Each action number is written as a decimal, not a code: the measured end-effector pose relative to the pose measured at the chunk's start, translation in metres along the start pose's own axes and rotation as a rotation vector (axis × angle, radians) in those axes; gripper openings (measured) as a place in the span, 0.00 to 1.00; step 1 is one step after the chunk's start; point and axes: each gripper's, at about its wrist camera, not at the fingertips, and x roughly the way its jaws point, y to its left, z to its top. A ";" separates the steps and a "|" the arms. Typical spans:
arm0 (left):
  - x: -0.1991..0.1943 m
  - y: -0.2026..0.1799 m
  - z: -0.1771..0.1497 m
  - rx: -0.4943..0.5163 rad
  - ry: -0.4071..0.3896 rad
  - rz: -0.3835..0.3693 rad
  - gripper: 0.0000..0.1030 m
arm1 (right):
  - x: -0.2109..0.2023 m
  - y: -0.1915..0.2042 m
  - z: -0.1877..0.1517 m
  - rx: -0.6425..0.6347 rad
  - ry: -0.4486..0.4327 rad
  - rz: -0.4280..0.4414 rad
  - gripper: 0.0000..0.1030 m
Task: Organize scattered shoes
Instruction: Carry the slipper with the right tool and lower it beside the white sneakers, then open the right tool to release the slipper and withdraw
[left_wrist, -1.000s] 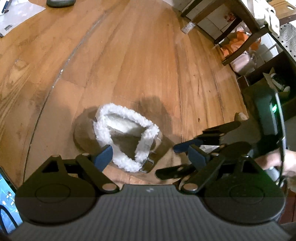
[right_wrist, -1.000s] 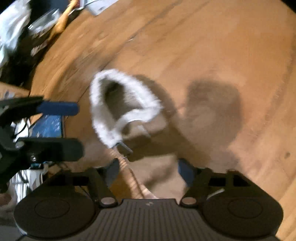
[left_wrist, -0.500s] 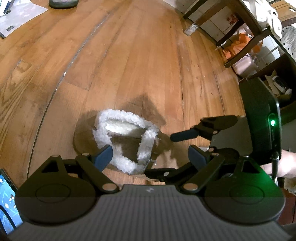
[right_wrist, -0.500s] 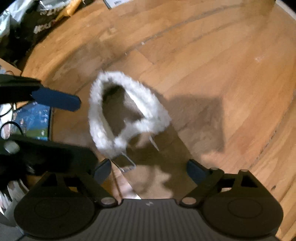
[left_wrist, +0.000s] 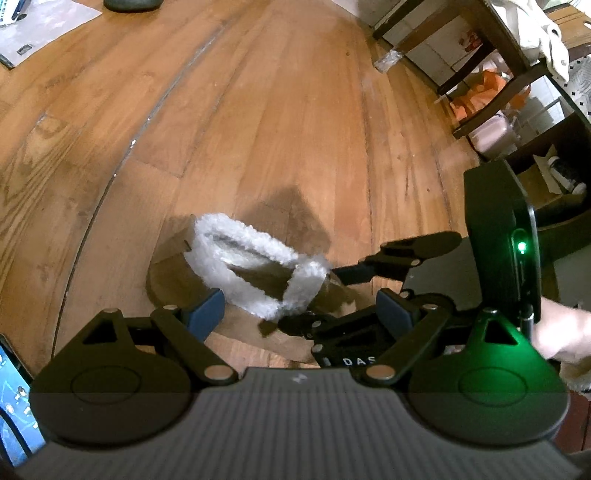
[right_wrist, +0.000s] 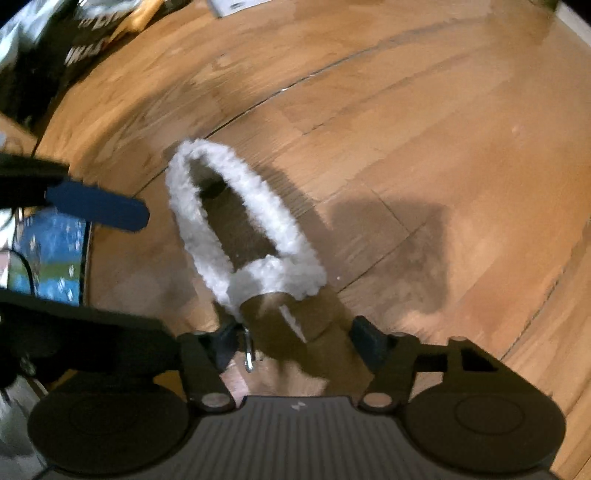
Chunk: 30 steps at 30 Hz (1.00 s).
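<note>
A tan suede slipper (left_wrist: 258, 280) lay on the wooden floor (left_wrist: 258, 110), its opening rimmed with thick white fleece. A fleece-lined strap crossed the heel end, with a small metal buckle (right_wrist: 249, 354) hanging at its side. The slipper sat upright on its sole.

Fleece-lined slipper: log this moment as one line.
slipper: on wood floor | right gripper: jaws just closing around strap end, contact unclear | left gripper: open, empty
</note>
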 end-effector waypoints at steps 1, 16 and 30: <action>-0.001 0.000 0.000 0.002 -0.005 0.000 0.87 | -0.001 0.000 -0.001 0.021 0.002 0.002 0.54; -0.022 0.006 0.001 -0.024 -0.088 -0.004 0.87 | 0.006 -0.044 -0.029 0.733 0.125 0.217 0.49; -0.034 -0.001 0.004 -0.003 -0.115 0.018 0.89 | 0.019 -0.062 -0.059 1.131 0.046 0.513 0.60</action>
